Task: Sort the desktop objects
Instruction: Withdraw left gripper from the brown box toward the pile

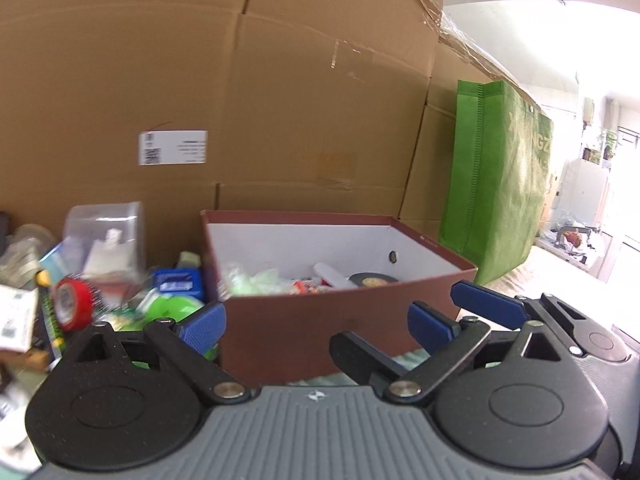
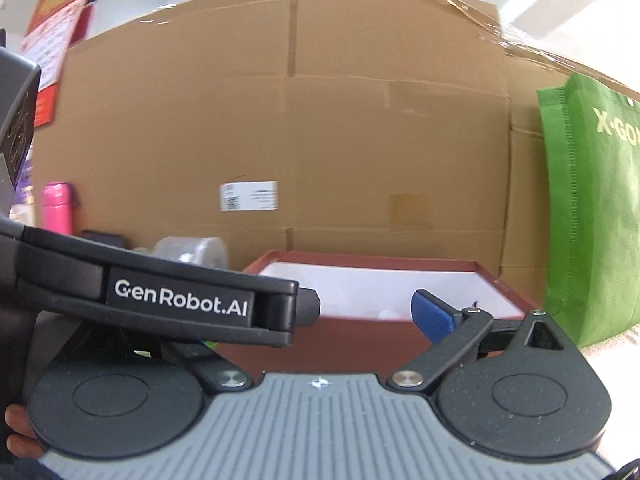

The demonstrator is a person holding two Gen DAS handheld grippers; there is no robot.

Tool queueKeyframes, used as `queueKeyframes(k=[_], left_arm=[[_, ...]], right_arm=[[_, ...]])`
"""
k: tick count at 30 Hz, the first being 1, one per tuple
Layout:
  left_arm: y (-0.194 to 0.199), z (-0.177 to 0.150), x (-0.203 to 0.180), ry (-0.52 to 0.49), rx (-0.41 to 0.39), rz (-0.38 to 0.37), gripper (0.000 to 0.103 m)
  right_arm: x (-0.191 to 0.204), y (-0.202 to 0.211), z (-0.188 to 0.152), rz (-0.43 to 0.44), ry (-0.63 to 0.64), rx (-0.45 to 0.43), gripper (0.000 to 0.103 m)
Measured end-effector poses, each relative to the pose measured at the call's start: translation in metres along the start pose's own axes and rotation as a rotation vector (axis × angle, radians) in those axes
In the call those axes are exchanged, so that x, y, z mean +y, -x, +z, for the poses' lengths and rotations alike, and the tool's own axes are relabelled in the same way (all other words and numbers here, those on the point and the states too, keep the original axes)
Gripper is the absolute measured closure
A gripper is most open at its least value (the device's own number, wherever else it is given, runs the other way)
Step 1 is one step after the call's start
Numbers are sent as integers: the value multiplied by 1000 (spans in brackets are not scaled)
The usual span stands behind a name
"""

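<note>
**Tongs spread before the box**

Left tongs (image 1: 316,324) stand spread and empty, the brown box (image 1: 340,320) just beyond them. Right tongs (image 2: 360,316) gape wide, empty too, partly hidden. Clutter (image 1: 120,288) lies left of the box.

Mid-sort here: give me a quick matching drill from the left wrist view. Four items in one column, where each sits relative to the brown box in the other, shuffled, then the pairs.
Items:
1. green tote bag
2. red tape roll
3. black tape roll
4. large cardboard carton

Places:
A. inside the brown box
B. standing to the right of the box
C. in the clutter to the left of the box
D. rising behind the box

Pairs: 1-B, 2-C, 3-A, 4-D
</note>
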State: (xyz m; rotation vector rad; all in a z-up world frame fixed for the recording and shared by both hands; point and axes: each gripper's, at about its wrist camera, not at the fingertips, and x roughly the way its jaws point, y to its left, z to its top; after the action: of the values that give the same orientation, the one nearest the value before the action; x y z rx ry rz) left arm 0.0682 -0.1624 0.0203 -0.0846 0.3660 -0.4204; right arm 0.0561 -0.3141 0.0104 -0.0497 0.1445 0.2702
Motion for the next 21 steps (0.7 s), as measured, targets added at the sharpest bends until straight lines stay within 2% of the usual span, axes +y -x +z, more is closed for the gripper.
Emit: queueKeyframes(k=[6,14,21], left_arm=[[37,-29,14,50,7,76,3],[58,-56,45,149,86,97,3],[58,-75,74,234,155,162,3]], right_arm=[[32,18,-13,84,18,45,6],[65,20,-38,182,-22,144,6],[73,12,-54,178,-34,264,6]])
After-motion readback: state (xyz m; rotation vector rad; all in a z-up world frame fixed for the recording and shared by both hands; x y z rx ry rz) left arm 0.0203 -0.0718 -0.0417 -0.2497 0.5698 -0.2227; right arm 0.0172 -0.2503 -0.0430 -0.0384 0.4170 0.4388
